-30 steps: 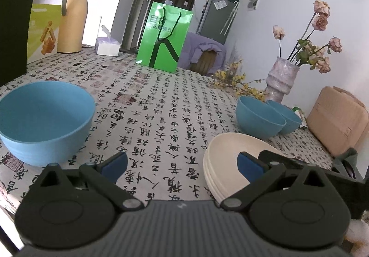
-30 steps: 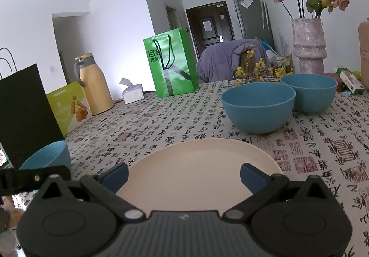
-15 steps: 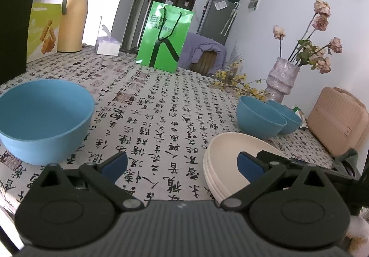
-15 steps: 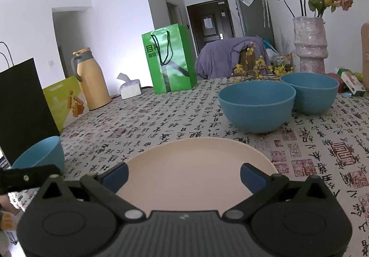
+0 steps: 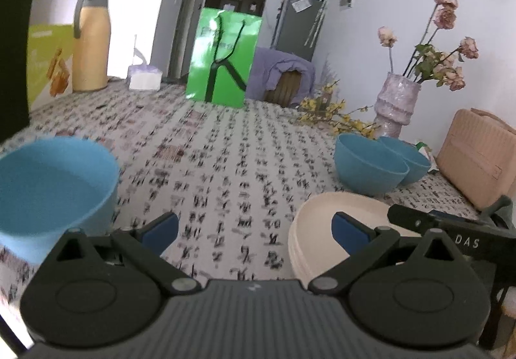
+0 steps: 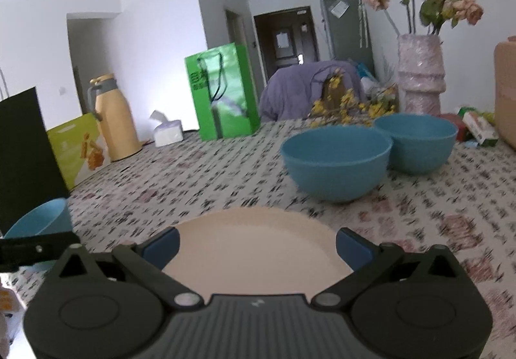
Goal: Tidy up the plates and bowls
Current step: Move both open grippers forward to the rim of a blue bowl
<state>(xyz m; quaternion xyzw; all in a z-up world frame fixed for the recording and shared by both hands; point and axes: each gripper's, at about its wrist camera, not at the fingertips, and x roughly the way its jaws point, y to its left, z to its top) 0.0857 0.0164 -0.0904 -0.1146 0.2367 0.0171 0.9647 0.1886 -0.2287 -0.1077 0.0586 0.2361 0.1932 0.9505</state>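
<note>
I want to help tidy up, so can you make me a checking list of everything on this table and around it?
Surface: table covered by a cloth printed with black characters.
Job's things: stack of cream plates near the front; two blue bowls side by side beyond it; a third blue bowl at the far left.
Clutter: green bag, black bag, yellow box, flask, tissue box, vase of flowers, yellow sprigs, tan case.
Grippers: left tool open over bare cloth; right tool open, plates between its fingers.
Cables: nothing seen.
Surroundings: chair with purple cloth, dark door, fridge.
</note>
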